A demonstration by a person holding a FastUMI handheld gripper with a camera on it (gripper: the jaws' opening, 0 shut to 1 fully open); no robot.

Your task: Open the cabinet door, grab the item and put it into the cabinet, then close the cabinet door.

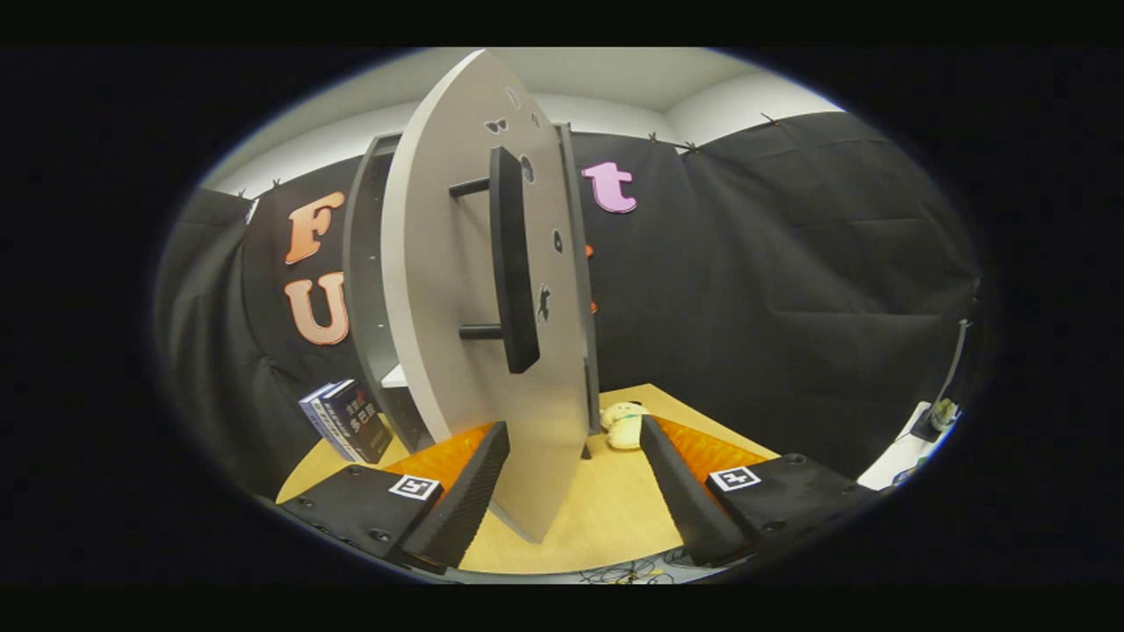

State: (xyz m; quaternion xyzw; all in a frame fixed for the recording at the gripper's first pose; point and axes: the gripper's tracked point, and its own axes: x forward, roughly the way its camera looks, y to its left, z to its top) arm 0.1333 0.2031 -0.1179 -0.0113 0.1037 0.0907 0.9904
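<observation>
gripper fingers spread wide, nothing held, grey cabinet door swung open between them, plush toy on the wooden table far right, books far left, black cloth walls

A light wooden table carries everything — a grey cabinet stands on it, door swung open toward the gripper, whose fingers are spread apart. Left of the cabinet lean two books; beyond the door's edge lies a pale plush toy.
</observation>
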